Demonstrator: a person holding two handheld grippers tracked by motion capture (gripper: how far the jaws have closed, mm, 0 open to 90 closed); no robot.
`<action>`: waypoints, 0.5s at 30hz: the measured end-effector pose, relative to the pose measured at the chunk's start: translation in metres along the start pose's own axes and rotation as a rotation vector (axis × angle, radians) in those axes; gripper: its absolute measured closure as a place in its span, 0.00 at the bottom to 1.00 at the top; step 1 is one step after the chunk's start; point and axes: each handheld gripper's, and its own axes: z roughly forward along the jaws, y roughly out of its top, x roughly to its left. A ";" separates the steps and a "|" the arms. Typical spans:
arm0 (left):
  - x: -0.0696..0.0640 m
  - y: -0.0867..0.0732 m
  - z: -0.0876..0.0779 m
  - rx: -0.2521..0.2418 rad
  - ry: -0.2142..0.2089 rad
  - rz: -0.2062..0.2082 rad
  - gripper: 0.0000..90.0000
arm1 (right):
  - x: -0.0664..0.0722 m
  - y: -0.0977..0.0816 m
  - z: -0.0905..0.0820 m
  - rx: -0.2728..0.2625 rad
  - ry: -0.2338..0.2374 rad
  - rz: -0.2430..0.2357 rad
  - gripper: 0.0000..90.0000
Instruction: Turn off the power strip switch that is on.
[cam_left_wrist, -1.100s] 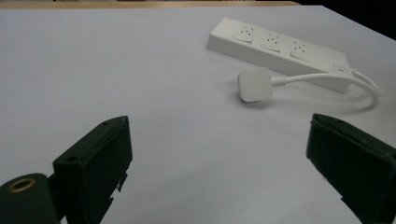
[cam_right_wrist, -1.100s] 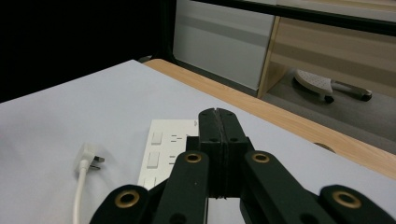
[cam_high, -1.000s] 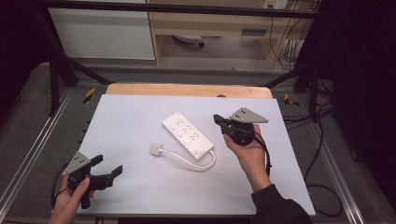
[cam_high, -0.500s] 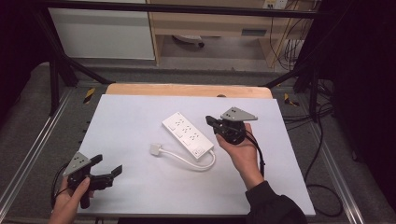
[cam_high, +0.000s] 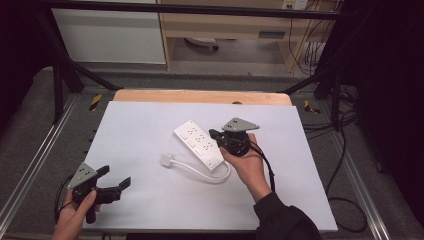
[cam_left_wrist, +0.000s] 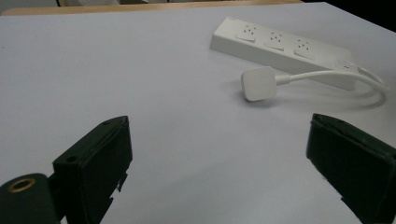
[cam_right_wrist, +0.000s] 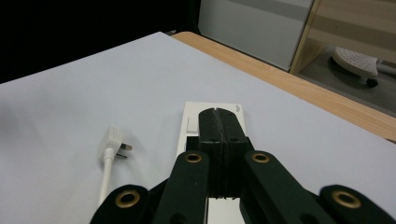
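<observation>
White desk (cam_high: 150, 125), power strip (cam_high: 199, 144) lying mid-desk, print on it too small to read; right gripper (cam_high: 216, 135) jaws pressed together, empty, over its right end; left gripper (cam_high: 114, 181) jaws wide, near-left corner; plug (cam_high: 166, 160) beside strip

A white sheet (cam_high: 150, 135) covers a wooden table (cam_high: 200, 96), leaving a strip of bare wood at the far edge. Beyond it stand a white cabinet (cam_high: 110, 37) and a wooden shelf unit (cam_high: 235, 25). Dark cables (cam_high: 345, 150) trail across the grey floor (cam_high: 30, 125).
</observation>
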 end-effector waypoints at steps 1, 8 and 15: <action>0.000 0.000 0.000 0.002 0.000 0.001 0.08 | 0.001 -0.001 0.002 0.004 0.002 0.000 1.00; 0.000 0.000 0.000 0.003 0.008 0.006 0.07 | 0.004 -0.004 0.014 0.024 0.014 0.007 1.00; 0.001 0.000 -0.001 -0.002 0.013 0.003 0.07 | 0.006 -0.009 0.030 0.054 0.021 0.006 1.00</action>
